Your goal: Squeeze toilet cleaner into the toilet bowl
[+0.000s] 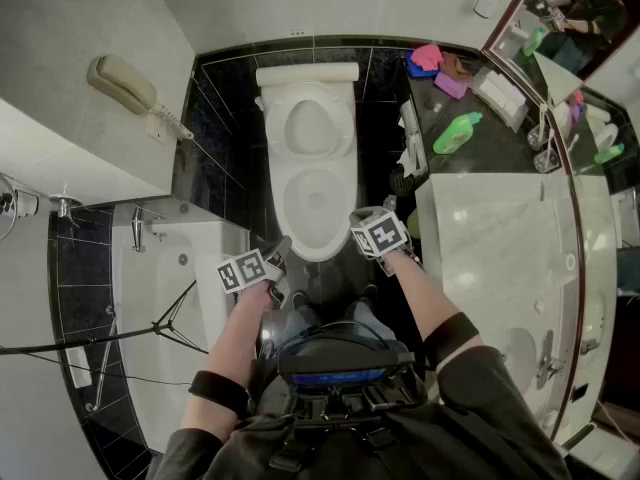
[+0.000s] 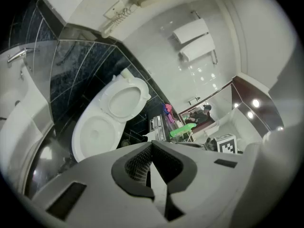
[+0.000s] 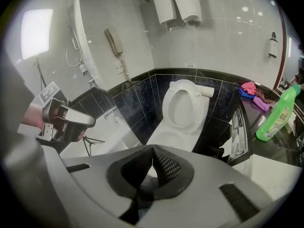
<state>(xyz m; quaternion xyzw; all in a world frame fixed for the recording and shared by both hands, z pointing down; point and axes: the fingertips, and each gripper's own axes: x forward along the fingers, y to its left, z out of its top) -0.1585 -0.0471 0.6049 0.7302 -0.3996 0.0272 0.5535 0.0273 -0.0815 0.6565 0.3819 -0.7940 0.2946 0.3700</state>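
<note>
The green toilet cleaner bottle (image 3: 277, 114) stands upright on the dark table (image 1: 500, 143) to the right of the toilet, well apart from both grippers and untouched, with pink and purple cloths (image 1: 437, 66) lying behind it near the wall. The white toilet bowl (image 1: 315, 203) is open, its lid (image 1: 310, 123) raised against the cistern. A person holds the left gripper (image 2: 152, 146) at the bowl's near left edge and the right gripper (image 3: 153, 150) at its near right edge; each has its jaws pressed together with nothing between them. A wall telephone (image 1: 125, 83) hangs to the left of the toilet, above the bathtub (image 1: 170, 268).
</note>
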